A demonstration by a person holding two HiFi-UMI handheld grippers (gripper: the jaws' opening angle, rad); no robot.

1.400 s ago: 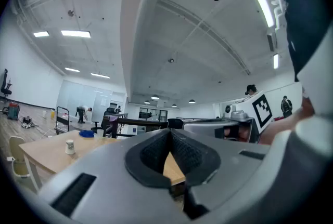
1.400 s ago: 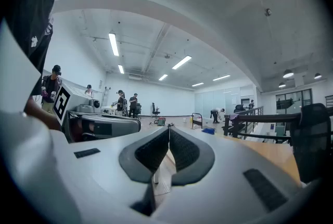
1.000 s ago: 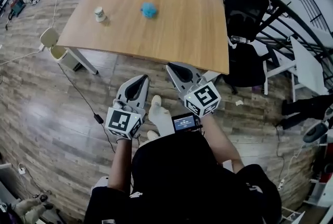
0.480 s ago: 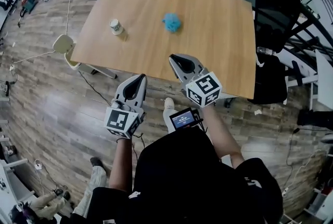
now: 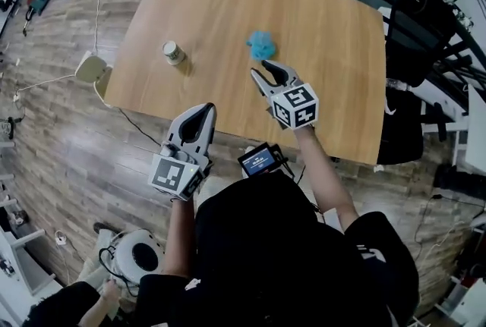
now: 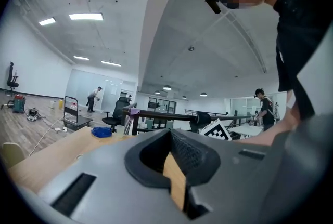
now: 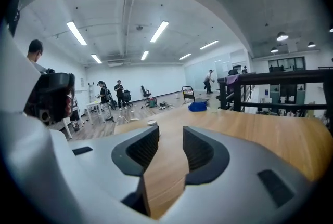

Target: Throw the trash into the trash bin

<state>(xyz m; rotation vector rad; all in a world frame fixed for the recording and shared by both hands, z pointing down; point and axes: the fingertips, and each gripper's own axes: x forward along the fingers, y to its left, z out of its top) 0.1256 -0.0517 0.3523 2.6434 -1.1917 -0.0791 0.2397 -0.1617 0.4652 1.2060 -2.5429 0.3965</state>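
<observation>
The crumpled blue trash (image 5: 261, 45) sits on the surface (image 5: 334, 83) just beyond the right claw (image 5: 266, 73) — its jaws have just been opening, nothing between them — while the left claw (image 5: 203, 110), clenched on nothing, hangs off the near edge.

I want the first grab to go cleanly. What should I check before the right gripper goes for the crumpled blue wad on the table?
1. Right gripper open and empty: ok. Its jaws have just been opening, and only tabletop shows between them.
2. Blue wad free to take: ok. It lies alone on the table, just ahead of that gripper.
3. Jaws lined up on the wad: cannot tell. It does not show in the right gripper view.
4. Left gripper out of the way: ok. It is shut, short of the table's near edge.
5. Trash bin located: ok. It stands on the floor by the table's left corner.
</observation>
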